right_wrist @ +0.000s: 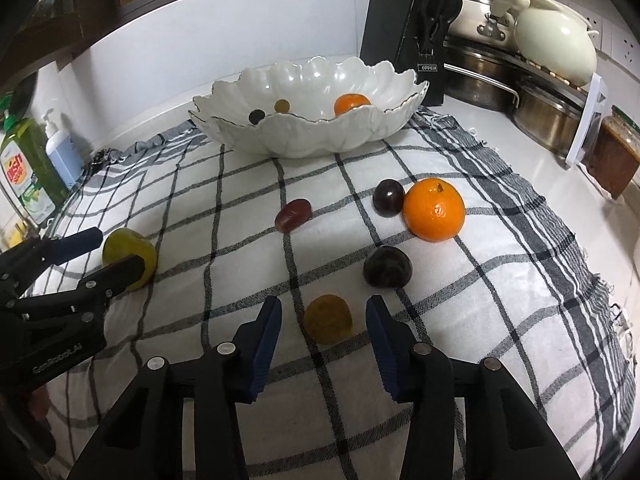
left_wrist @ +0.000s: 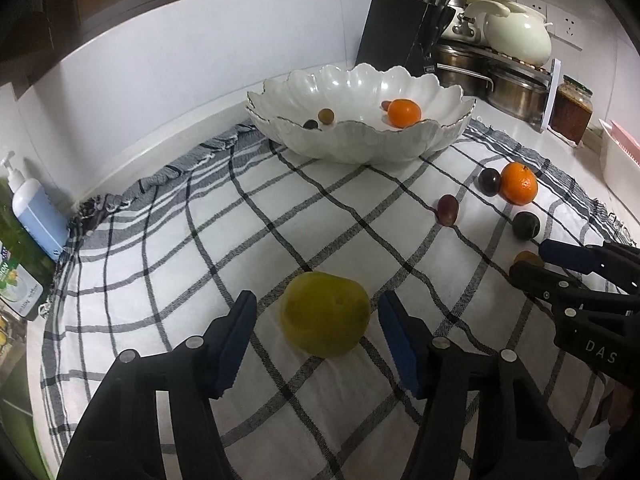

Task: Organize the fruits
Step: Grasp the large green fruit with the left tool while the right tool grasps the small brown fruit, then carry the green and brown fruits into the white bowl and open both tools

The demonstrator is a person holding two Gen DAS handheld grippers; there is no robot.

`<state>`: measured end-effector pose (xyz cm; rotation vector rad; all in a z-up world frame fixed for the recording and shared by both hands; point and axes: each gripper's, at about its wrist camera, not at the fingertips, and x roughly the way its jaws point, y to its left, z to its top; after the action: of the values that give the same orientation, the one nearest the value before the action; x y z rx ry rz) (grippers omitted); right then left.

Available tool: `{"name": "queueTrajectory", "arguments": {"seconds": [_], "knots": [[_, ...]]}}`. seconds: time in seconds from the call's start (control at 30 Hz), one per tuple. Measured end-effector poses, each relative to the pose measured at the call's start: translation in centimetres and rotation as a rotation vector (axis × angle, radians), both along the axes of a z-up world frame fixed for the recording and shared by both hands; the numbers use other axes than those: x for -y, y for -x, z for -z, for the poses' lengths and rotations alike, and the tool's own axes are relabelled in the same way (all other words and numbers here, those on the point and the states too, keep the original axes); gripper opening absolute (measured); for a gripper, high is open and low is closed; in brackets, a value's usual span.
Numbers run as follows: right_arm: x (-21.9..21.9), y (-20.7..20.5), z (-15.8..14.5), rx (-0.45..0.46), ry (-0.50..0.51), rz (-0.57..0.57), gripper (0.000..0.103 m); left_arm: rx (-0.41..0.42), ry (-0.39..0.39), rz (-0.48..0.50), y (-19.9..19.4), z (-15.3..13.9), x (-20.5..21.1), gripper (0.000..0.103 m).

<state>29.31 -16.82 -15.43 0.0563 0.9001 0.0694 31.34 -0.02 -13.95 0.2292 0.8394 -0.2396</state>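
Note:
A white scalloped bowl (left_wrist: 400, 140) (right_wrist: 320, 140) stands at the back of the checked cloth and holds an orange (left_wrist: 404, 113) and two small fruits. My left gripper (left_wrist: 316, 312) is open around a yellow-green fruit (left_wrist: 324, 314) on the cloth, fingers apart from it on both sides. My right gripper (right_wrist: 324, 320) is open around a small brown-yellow fruit (right_wrist: 328, 318). Ahead of it lie a dark plum (right_wrist: 387, 267), an orange (right_wrist: 434, 209), another dark plum (right_wrist: 388, 197) and a red grape (right_wrist: 293, 215).
A knife block (left_wrist: 394, 28), steel pots (left_wrist: 508, 88), a cream pot (left_wrist: 516, 32) and a jar (left_wrist: 570, 110) stand at the back right. Soap bottles (right_wrist: 32, 164) stand at the left. The cloth (left_wrist: 200, 240) covers the counter.

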Motion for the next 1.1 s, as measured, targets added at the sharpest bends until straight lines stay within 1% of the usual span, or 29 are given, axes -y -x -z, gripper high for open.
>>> {"name": "queueTrajectory", "arguments": {"seconds": [0.13,0.23,0.37,0.5,0.7,1.1], "knots": [[0.2,-0.3,0.4,-0.012,-0.008,-0.001,0.041,-0.021,0.003,-0.002,-0.4,0.5,0.0,0.055],[0.2,-0.5,0.6,-0.019,-0.017,-0.005,0.035,-0.032,0.001,-0.003,-0.6,0.8,0.2,0.05],[0.3,-0.7,0.9,-0.029,-0.023,-0.01,0.028,-0.036,0.002,-0.009,-0.7,0.9,0.3,0.049],[0.5,-0.6,0.9,-0.027,-0.024,-0.011,0.027,-0.035,-0.006,-0.015,-0.7,0.9,0.4,0.049],[0.6,-0.3,0.3,-0.005,-0.031,-0.029,0.027,-0.046,0.02,-0.02,-0.3,0.5,0.6,0.049],[1.1,0.7,-2.4,0.068,-0.05,-0.072,0.027,0.022,0.051,-0.047,1.5,-2.7,1.3,0.049]]}}
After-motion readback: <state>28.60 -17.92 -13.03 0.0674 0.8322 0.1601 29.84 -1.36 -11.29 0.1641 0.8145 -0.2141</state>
